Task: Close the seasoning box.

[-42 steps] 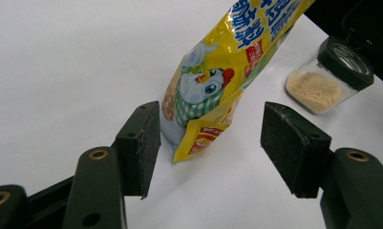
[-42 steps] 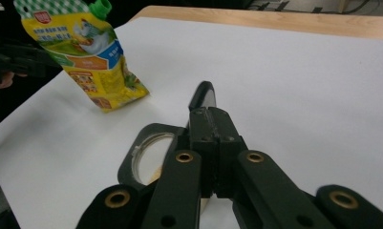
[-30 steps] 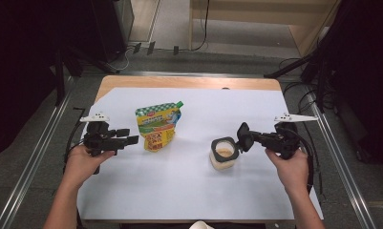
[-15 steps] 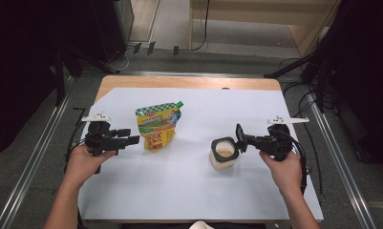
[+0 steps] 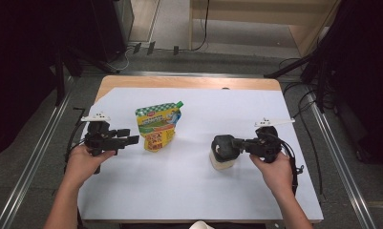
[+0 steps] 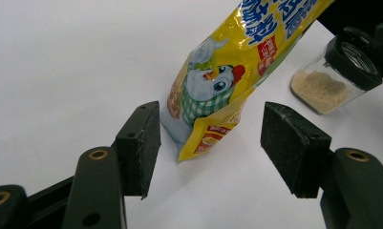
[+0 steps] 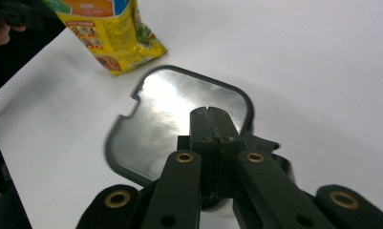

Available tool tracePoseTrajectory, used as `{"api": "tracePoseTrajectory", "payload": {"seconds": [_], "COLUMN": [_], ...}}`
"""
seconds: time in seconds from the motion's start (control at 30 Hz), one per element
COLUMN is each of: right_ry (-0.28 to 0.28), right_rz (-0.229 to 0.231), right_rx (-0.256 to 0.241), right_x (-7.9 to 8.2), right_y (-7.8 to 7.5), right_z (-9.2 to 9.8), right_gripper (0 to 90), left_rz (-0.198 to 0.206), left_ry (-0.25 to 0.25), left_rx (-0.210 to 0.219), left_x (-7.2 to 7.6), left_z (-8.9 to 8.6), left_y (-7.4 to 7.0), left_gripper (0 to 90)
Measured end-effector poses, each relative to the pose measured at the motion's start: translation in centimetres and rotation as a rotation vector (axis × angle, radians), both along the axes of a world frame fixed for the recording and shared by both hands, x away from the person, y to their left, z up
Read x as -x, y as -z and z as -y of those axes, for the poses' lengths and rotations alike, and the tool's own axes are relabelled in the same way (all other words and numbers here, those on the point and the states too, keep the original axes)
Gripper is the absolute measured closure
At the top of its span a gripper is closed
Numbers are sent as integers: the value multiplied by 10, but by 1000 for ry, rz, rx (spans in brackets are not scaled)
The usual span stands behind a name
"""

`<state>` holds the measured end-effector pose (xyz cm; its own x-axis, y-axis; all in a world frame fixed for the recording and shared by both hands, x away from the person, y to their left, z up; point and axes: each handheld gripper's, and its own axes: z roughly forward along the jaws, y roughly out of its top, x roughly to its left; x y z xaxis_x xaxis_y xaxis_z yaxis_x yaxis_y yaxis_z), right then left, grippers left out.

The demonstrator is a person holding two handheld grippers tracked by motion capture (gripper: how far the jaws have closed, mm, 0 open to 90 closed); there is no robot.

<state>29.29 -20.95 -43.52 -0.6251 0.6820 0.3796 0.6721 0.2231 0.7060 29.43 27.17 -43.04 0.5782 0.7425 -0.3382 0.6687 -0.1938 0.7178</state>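
Observation:
A yellow and green spouted food pouch (image 5: 158, 125) lies flat on the white sheet, left of centre. My left gripper (image 5: 132, 140) is open just left of the pouch's bottom edge; in the left gripper view the pouch (image 6: 222, 81) lies between and beyond its fingertips (image 6: 213, 129). A small clear jar (image 5: 222, 162) of beige grains stands right of centre, with a black flip lid (image 5: 222, 144) down over its top. My right gripper (image 5: 233, 142) is shut, its closed tips (image 7: 211, 114) resting over the shiny lid (image 7: 165, 119). The jar (image 6: 327, 81) is also in the left gripper view.
The white sheet (image 5: 189, 195) covers a wooden table (image 5: 189, 82) whose far edge shows bare. Dark stands and cables surround the table on the floor. The pouch (image 7: 112, 33) and the person's left hand (image 7: 3, 26) appear far off in the right gripper view.
The jar's lid, standing open with the grains visible before, now lies down over the jar. My right gripper has moved left onto it. The left gripper has hardly moved.

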Motion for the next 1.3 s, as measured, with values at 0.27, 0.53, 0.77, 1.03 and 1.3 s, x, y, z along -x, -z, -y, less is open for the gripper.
{"api": "tracePoseTrajectory", "payload": {"seconds": [0.27,0.53,0.77,1.03,1.3], "right_ry": [-56,-54,1,65,106], "right_rz": [6,41,76,122,151], "right_rx": [10,4,-13,8,17], "right_x": [2,3,1,0,-2], "right_y": [4,-1,-6,-4,1], "right_z": [-20,-18,6,30,49], "right_gripper": [900,758,649,556,490], "left_rz": [1,3,3,-1,2], "left_ry": [0,-8,-3,-1,3], "left_rx": [3,6,-1,-6,-11], "left_x": [0,0,-1,-2,-2], "left_z": [-1,-2,-2,1,2], "left_y": [1,1,1,2,2], "left_gripper": [400,399,399,399,399]}}
